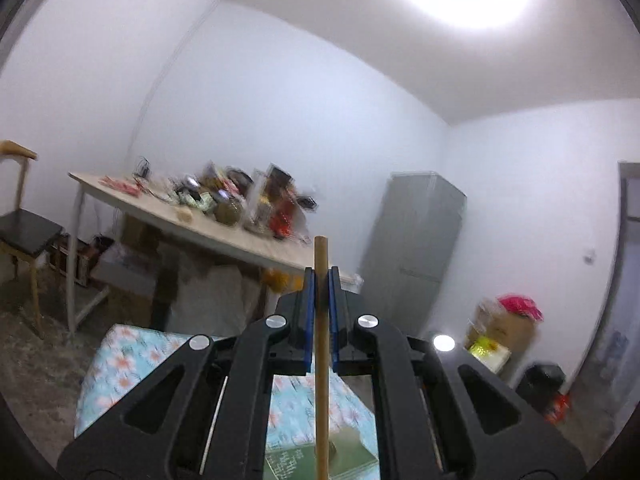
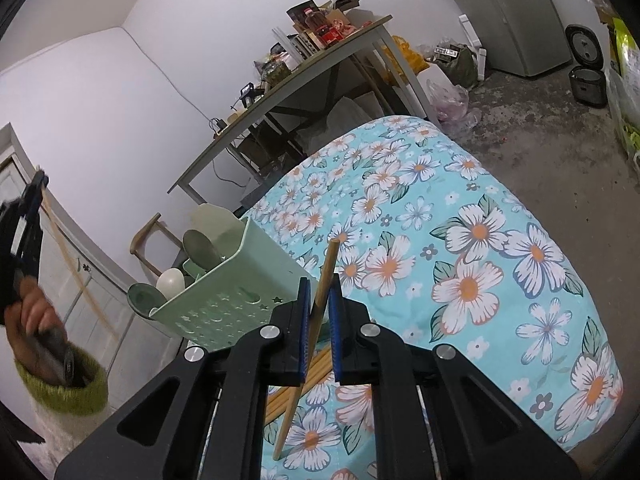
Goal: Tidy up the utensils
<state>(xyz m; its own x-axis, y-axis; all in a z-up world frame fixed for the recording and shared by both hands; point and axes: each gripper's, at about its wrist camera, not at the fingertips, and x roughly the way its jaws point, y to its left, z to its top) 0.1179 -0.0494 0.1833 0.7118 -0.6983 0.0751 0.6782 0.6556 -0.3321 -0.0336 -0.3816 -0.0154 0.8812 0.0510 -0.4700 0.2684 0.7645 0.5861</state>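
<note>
Two grippers [image 1: 320,280] [image 2: 319,292], two held chopsticks [image 1: 321,360] [image 2: 320,300], one caddy [image 2: 224,304], three spoons [image 2: 202,244]

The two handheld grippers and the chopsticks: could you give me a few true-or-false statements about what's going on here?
1. The left gripper grips a wooden chopstick. True.
2. The right gripper is empty. False: its jaws clamp a slanted wooden chopstick.
3. The pale green plastic utensil caddy holds spoons. True.
4. The caddy stands on bare floor. False: it is on the floral blue tablecloth.
</note>
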